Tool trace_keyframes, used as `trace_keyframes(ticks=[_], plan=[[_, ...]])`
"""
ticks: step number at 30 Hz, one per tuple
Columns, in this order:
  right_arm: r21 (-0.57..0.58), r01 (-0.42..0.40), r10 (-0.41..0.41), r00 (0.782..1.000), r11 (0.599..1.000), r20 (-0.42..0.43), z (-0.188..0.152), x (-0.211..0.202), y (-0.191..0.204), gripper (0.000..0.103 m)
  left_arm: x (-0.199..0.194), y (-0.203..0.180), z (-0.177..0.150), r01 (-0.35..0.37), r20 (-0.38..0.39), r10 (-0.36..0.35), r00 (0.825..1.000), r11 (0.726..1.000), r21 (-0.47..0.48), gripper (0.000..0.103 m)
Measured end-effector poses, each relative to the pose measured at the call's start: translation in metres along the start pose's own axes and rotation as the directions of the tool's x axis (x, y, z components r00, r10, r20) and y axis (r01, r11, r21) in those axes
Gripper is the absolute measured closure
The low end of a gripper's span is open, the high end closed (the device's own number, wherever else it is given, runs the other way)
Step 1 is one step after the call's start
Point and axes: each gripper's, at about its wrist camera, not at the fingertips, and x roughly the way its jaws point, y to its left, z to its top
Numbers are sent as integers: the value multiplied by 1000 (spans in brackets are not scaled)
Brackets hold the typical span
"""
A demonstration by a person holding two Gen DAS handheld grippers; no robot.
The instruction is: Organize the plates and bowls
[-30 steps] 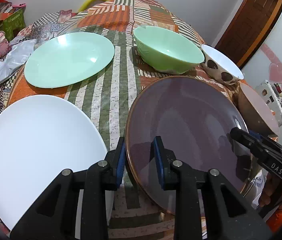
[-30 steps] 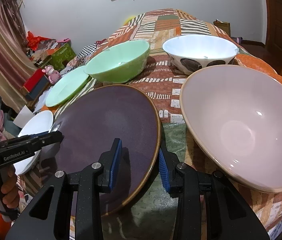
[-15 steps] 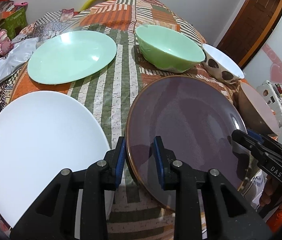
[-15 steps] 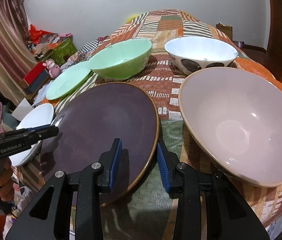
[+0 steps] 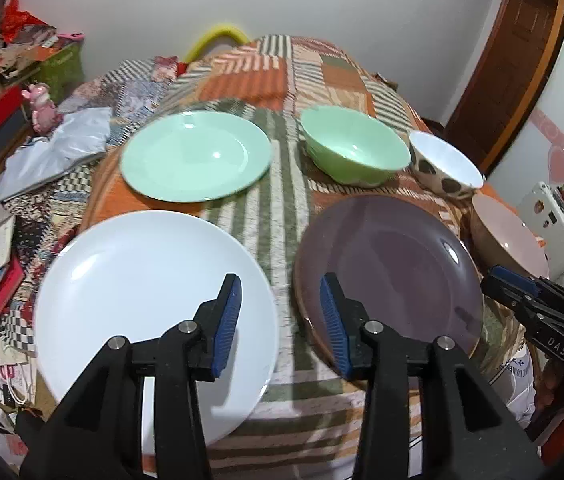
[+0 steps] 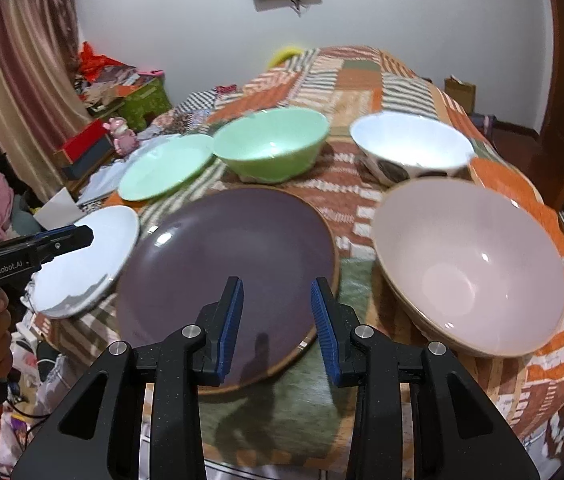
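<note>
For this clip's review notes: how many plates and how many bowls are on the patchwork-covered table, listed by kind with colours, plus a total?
Plates: 3 – white plate, mint green plate, dark purple plate
Bowls: 3 – green bowl, white spotted bowl, pink bowl
Total: 6 dishes
</note>
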Motion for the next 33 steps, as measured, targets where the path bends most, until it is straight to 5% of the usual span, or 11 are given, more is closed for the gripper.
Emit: trace_keyframes(ticks=[15, 24, 33], plan=[[-165, -111, 120, 992, 980, 42, 30, 11, 71, 56, -59, 62, -7, -157, 104, 164, 981, 985, -74, 42], [-243, -175, 178, 984, 954, -8, 31, 40, 116, 49, -65, 117, -23, -240, 54, 251, 967, 959, -149, 42], [-256, -211, 191, 976, 943, -103, 31, 79, 136, 49, -43, 153, -35, -243, -19, 244, 970, 949, -199, 42]])
